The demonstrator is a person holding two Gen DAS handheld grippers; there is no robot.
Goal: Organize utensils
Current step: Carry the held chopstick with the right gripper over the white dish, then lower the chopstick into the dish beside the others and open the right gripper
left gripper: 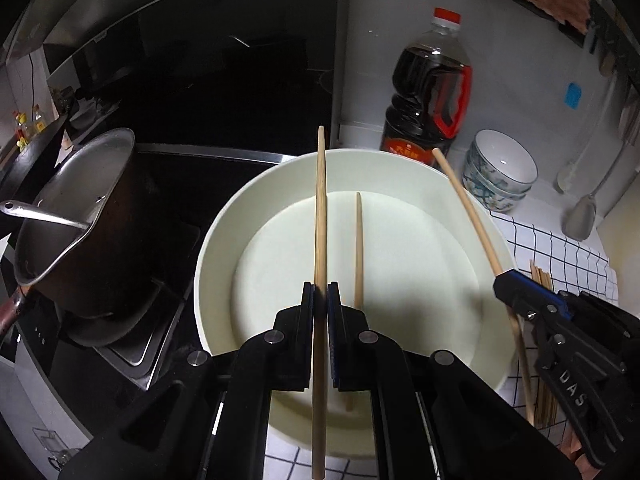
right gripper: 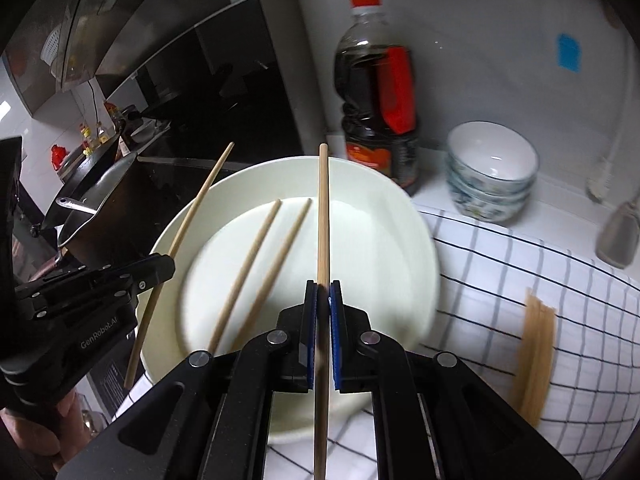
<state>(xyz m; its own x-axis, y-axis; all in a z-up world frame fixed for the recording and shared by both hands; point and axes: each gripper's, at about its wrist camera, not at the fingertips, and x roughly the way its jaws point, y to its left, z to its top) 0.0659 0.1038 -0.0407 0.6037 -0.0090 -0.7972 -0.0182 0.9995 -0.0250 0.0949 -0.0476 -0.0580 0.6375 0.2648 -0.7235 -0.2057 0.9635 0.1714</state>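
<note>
My left gripper [left gripper: 321,300] is shut on a wooden chopstick [left gripper: 321,208] and holds it above a white plate [left gripper: 400,184]. One more chopstick [left gripper: 358,248] lies on the plate in this view. My right gripper [right gripper: 323,300] is shut on another chopstick [right gripper: 323,216] over the same plate [right gripper: 384,208], where two chopsticks [right gripper: 256,272] lie side by side. The right gripper also shows in the left wrist view [left gripper: 505,280], and the left gripper shows in the right wrist view [right gripper: 166,264], each with its chopstick. A bundle of chopsticks [right gripper: 536,356] lies on the checked cloth [right gripper: 520,264].
A dark soy sauce bottle [left gripper: 428,92] stands behind the plate. Stacked patterned bowls [left gripper: 500,172] stand to its right. A metal pot [left gripper: 76,216] with a ladle sits on the stove at the left. Spoons [left gripper: 580,216] hang on the right wall.
</note>
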